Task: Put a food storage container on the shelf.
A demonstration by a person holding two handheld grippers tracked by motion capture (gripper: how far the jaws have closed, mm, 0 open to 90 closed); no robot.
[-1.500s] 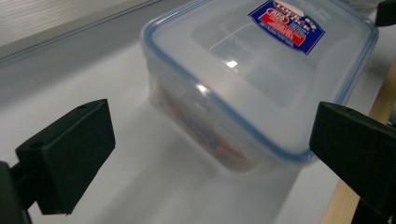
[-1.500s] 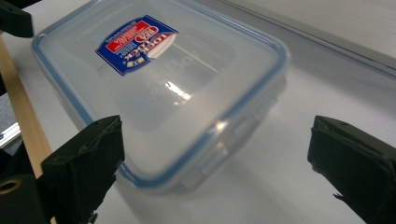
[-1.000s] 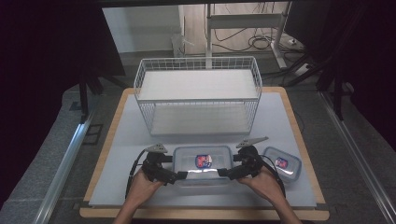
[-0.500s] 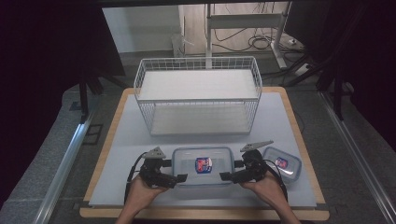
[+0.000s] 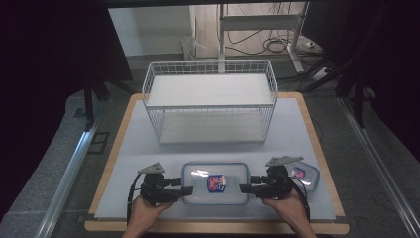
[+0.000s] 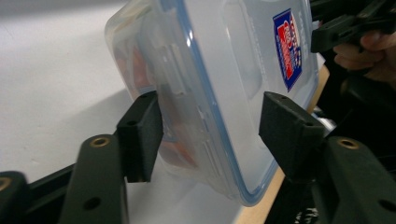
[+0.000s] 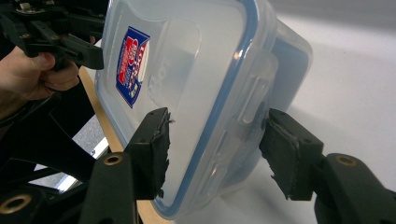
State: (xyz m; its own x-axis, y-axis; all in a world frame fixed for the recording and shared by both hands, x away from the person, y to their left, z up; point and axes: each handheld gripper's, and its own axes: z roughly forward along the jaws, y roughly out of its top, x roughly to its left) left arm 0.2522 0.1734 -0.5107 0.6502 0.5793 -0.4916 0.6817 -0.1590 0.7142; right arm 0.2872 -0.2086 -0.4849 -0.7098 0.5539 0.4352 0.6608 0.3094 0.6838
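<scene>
While both sets of jaws have been closing, the box (image 5: 214, 183) lies between left gripper (image 5: 182, 190) and right gripper (image 5: 246, 188), each straddling one end, pads not yet visibly pressing.

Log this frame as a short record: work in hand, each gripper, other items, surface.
work in hand: large clear lidded container, a gripper at each short end
left gripper: jaws have just been closing, straddling the container's left end; contact unclear
right gripper: jaws have just been closing, straddling its right end; contact unclear
other items: small lidded container to the right; white wire basket behind
surface: pale mat on wooden board
</scene>
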